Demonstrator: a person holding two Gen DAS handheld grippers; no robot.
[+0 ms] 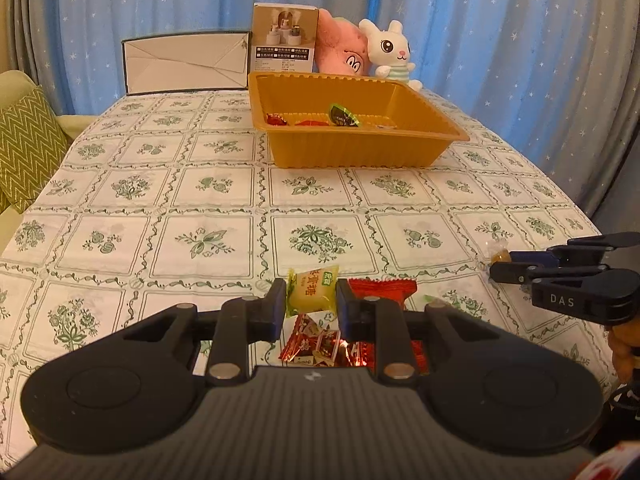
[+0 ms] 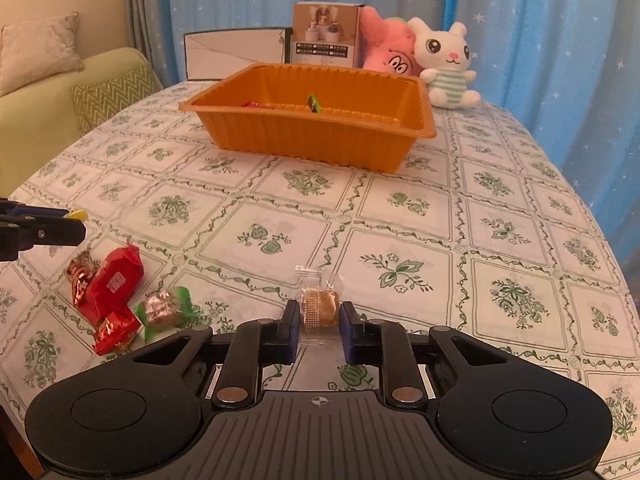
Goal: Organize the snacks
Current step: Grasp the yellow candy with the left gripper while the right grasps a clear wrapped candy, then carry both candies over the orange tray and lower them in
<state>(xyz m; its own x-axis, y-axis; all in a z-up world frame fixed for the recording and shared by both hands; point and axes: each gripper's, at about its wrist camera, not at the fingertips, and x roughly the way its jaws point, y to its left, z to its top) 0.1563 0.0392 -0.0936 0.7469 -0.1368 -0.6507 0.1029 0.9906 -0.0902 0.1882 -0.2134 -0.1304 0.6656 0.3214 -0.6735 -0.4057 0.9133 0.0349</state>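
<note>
My left gripper [image 1: 311, 300] is shut on a yellow-green candy packet [image 1: 312, 292], held above a pile of red wrapped snacks [image 1: 320, 346] near the table's front edge. My right gripper [image 2: 319, 320] is shut on a clear-wrapped brown biscuit [image 2: 319, 307], low over the tablecloth. The orange tray [image 1: 424, 118] stands at the far middle of the table with a few wrapped candies [image 1: 343, 115] inside. The tray also shows in the right wrist view [image 2: 304, 136]. The right gripper with its biscuit also shows at the right edge of the left wrist view [image 1: 500, 262].
Red snacks [image 2: 114, 282] and a green-wrapped one [image 2: 162, 309] lie left of my right gripper. Behind the tray stand a cardboard box [image 1: 285, 38], a pink plush [image 1: 342, 46], a white rabbit plush [image 1: 390, 50] and a flat white carton [image 1: 186, 62]. A sofa with cushions [image 1: 28, 140] borders the table's left.
</note>
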